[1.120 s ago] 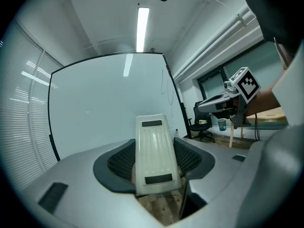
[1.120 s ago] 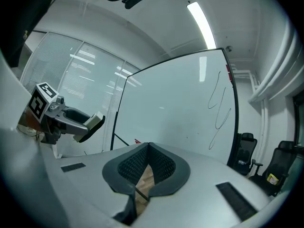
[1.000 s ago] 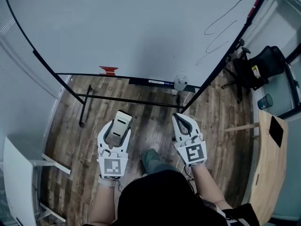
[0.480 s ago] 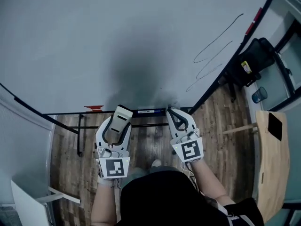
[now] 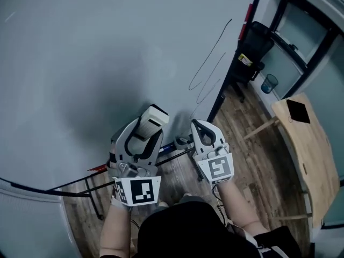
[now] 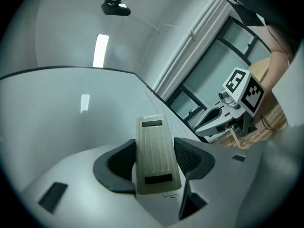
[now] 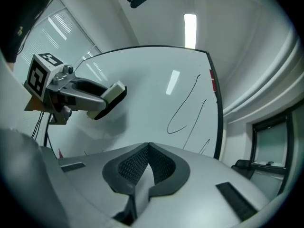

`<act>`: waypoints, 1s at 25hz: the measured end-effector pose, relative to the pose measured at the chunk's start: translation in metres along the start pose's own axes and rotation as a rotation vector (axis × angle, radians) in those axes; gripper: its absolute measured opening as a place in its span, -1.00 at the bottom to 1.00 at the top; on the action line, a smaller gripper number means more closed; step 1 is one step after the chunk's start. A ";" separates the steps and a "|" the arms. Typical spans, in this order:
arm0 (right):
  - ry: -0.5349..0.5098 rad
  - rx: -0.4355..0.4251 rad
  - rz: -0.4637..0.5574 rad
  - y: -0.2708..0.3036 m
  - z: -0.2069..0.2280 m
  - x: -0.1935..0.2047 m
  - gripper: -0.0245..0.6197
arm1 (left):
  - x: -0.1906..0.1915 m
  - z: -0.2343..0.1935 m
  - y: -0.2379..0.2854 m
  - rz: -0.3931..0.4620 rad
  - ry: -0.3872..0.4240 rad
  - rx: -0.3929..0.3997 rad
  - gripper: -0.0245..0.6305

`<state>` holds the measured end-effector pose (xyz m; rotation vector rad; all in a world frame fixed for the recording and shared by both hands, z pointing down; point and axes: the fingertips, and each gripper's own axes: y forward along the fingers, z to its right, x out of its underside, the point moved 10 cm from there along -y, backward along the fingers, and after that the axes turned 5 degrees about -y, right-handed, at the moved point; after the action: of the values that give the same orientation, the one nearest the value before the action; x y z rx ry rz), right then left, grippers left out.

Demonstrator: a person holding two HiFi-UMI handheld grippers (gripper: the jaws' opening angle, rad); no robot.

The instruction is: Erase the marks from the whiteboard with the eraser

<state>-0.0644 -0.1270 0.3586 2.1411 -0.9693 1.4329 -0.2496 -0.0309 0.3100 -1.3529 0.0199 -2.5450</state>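
Fingers (image 6: 118,164) of the left gripper (image 6: 154,161) are clamped on the eraser (image 6: 153,148), one dark pad against each long side. Fingers (image 7: 164,167) of the right gripper (image 7: 148,152) are pressed together with nothing between them.

Arm pose, head view: both forearms extend forward from the person's body at the bottom edge. The left gripper (image 5: 144,136) and the right gripper (image 5: 203,129) are held side by side, marker cubes facing the camera and jaws aimed at the whiteboard (image 5: 80,63).

Eraser orientation: the long axis of the eraser (image 5: 151,118) runs parallel to the left jaws. Its front end projects past the fingertips toward the board and, in the head view, leans slightly to the right. The ribbed back faces the left gripper's camera.

Eraser position: close in front of the lower part of the whiteboard. Contact with the surface cannot be confirmed.

Marks (image 5: 207,69): thin looping black lines near the board's right edge, above and to the right of both grippers, well apart from the eraser.
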 end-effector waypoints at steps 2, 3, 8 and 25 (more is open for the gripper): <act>-0.038 0.053 0.014 -0.002 0.010 -0.008 -0.84 | -0.011 -0.005 0.019 0.028 0.075 0.024 -0.11; -0.049 0.077 0.019 -0.004 0.015 -0.012 -0.84 | -0.016 -0.007 0.027 0.037 0.105 0.034 -0.11; -0.053 0.166 0.014 -0.024 0.046 -0.019 -0.84 | -0.045 -0.009 0.067 0.075 0.232 0.053 -0.11; 0.006 0.231 -0.050 -0.093 0.131 0.006 -0.84 | -0.212 -0.021 0.197 0.088 0.593 -0.089 -0.11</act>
<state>0.0890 -0.1505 0.3167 2.3038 -0.7746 1.5932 -0.1101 -0.1743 0.0993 -0.5607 0.2970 -2.7919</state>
